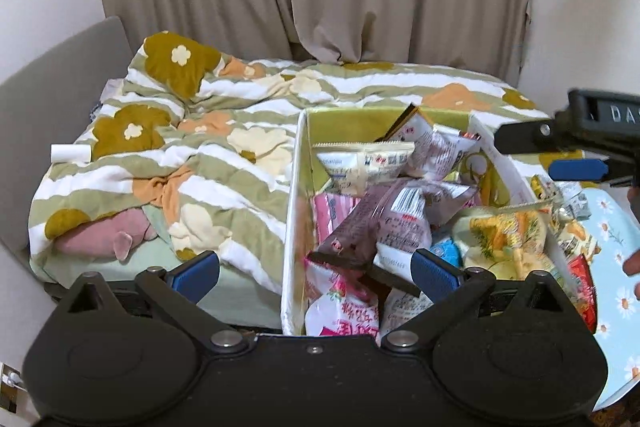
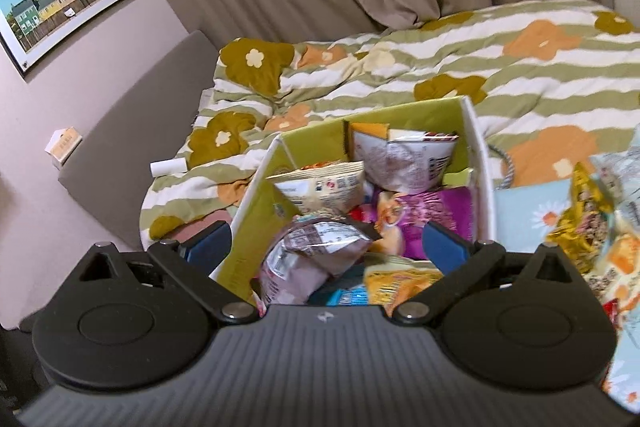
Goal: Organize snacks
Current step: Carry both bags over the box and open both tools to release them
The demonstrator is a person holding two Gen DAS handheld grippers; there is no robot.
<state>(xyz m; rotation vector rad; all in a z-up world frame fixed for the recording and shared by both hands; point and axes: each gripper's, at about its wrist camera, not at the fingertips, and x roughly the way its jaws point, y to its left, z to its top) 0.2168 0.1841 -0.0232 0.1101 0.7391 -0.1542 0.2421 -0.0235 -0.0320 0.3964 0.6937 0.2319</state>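
A green-lined storage box with white walls [image 1: 291,203] stands in front of me, filled with several snack packets. It also shows in the right wrist view [image 2: 478,163]. My left gripper [image 1: 316,277] is open above the box's near end, over a mauve packet [image 1: 384,223] and a pink-and-white packet [image 1: 340,307]; it holds nothing. My right gripper [image 2: 326,245] is open over the box, above a mauve packet [image 2: 304,255] and a yellow packet [image 2: 396,285]; it holds nothing. The right gripper also shows at the right edge of the left wrist view [image 1: 580,155].
The box sits beside a bed with a flowered, striped quilt [image 1: 208,147]. To the right lies a light blue daisy-print cloth [image 1: 616,291] with more loose snack packets [image 2: 592,227]. Beige curtains hang behind. A white roll [image 1: 70,151] lies on the quilt.
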